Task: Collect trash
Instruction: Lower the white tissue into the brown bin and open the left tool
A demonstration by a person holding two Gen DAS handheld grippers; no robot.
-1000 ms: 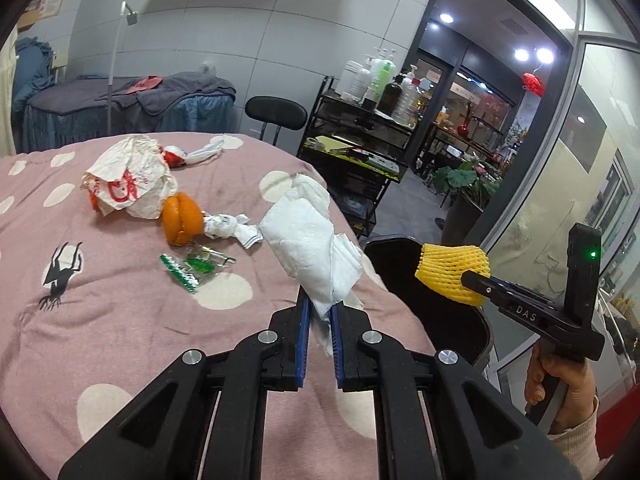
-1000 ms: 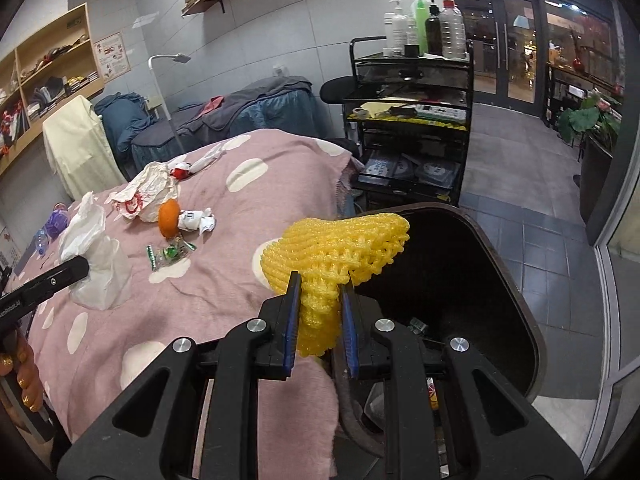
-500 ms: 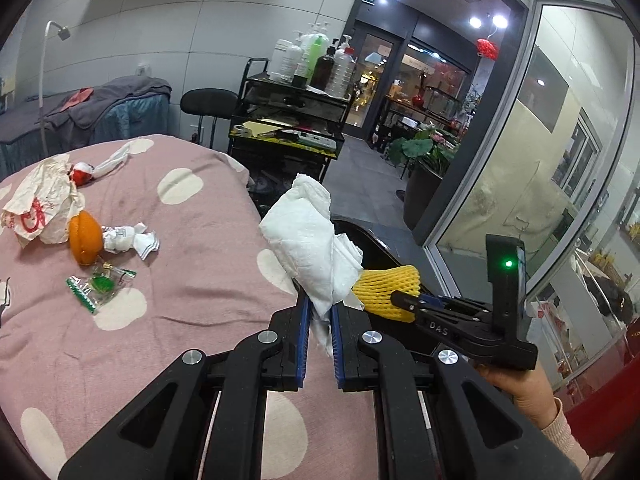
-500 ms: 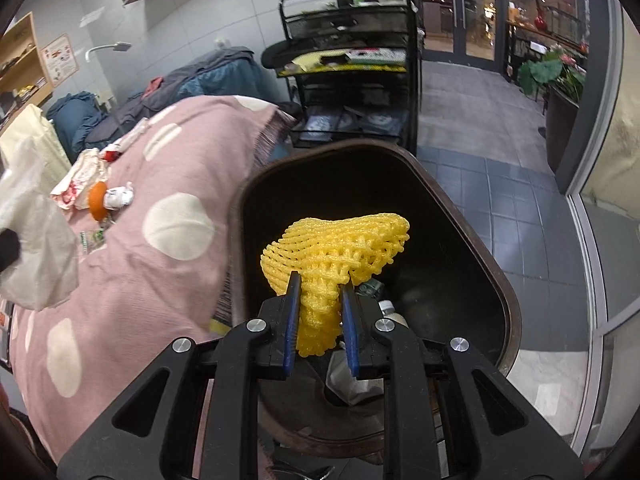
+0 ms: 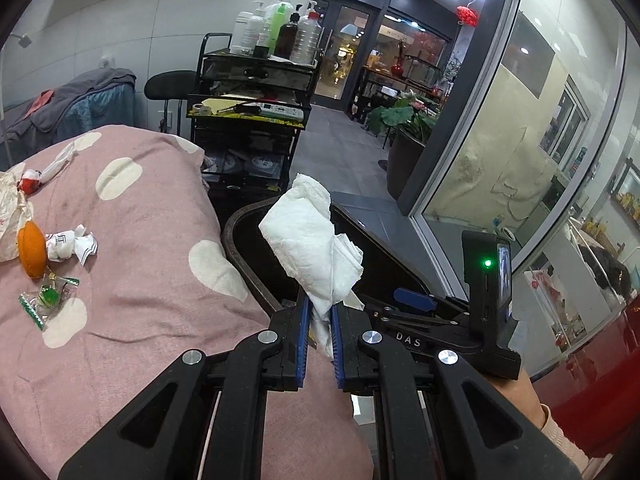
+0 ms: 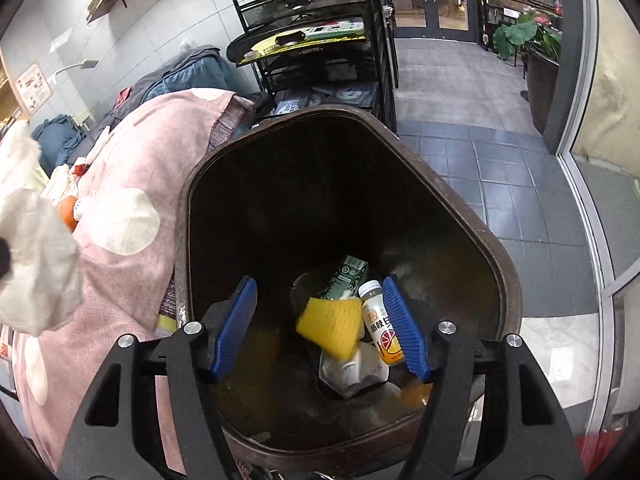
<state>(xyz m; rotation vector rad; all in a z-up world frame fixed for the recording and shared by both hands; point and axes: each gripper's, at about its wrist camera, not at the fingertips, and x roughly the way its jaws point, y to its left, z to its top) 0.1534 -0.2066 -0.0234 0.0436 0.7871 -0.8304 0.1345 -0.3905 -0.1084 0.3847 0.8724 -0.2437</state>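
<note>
My left gripper (image 5: 319,320) is shut on a crumpled white tissue (image 5: 312,248) and holds it up at the near rim of the dark brown trash bin (image 5: 244,264). My right gripper (image 6: 320,320) is open and empty over the bin's mouth (image 6: 472,224). The yellow foam fruit net (image 6: 332,326) lies in the bin, on a bottle (image 6: 380,328) and other trash. The tissue also shows at the left edge of the right wrist view (image 6: 32,256). The right gripper's body (image 5: 452,328) shows just right of my left gripper.
The pink spotted bed cover (image 5: 140,240) holds an orange peel (image 5: 32,248), a crumpled wrapper (image 5: 72,242), a green candy wrapper (image 5: 48,300) and a paper bag (image 5: 10,208). A black cart (image 5: 252,120) with bottles stands beyond the bin. A glass wall (image 5: 520,160) is at the right.
My right gripper opened and the yellow foam net dropped into the bin. My left gripper carried the tissue further right, to the bin's rim.
</note>
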